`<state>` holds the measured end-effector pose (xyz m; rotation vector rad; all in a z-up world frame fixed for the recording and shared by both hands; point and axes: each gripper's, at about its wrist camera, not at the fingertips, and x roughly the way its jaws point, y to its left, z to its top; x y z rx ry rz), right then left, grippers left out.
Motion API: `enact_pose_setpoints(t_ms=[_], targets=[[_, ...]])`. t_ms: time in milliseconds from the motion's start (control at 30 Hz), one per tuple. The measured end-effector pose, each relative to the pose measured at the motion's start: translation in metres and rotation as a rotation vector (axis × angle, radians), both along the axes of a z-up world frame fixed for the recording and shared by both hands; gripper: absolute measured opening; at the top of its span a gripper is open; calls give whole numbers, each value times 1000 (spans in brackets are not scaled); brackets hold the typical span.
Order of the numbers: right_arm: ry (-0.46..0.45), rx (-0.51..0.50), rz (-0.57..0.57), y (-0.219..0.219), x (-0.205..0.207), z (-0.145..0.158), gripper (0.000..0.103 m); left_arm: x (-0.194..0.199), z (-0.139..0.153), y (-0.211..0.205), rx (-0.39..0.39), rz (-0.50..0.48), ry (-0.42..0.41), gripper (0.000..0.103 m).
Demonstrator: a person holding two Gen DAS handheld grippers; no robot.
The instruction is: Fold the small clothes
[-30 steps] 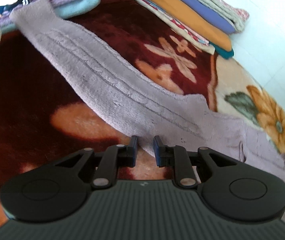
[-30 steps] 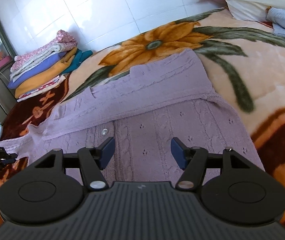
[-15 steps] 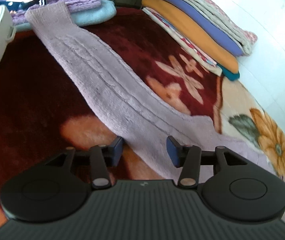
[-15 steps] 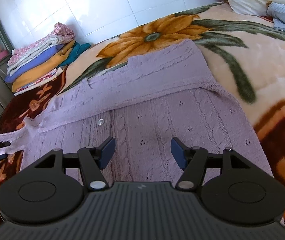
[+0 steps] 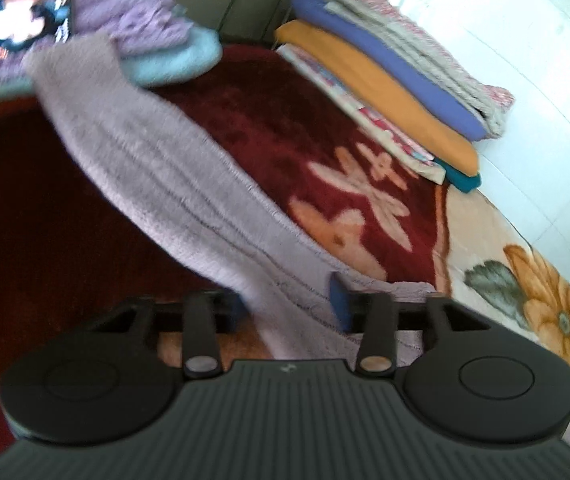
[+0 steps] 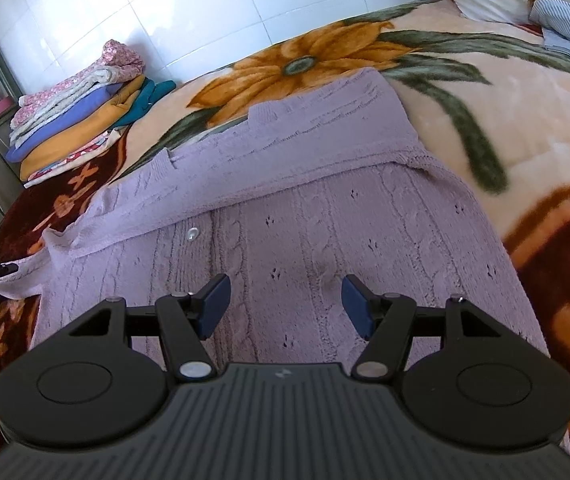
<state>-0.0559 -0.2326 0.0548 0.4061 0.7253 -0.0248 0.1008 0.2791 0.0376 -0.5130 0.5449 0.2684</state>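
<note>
Because the purple knitted cardigan point(image 6: 325, 220) is soft and floppy, it will bend and sag wherever it is lifted. It is light, and the fuzzy wool should not slip. It lies flat on the flowery blanket point(image 6: 485, 80), with one sleeve folded across its body. The other sleeve point(image 5: 157, 168) stretches out long over the dark red part.

The left gripper point(image 5: 289, 304) has that sleeve between its fingers near the shoulder. Its jaws have just been closing, but in the blurry picture they look apart and not yet pinching. A pinch nearer the cuff would probably drag less. The right gripper point(image 6: 285, 300) hangs over the body, fingers wide apart, holding nothing.
</note>
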Motion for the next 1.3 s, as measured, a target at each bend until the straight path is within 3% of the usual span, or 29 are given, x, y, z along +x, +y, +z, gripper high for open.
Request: enact_pose_setpoints(t_ms=[333,767,1300], targets=[[-5,9,6,-2,-2,-3,69,-9,30,-17,62,-107,-96,12],[-27,30,-3,-9,-9,0,69,-33,82,-65,108,-214,-258,12],[-50,90,-31,-26,-16,-3,69,-30,92,-147,119,-365,-278,12]])
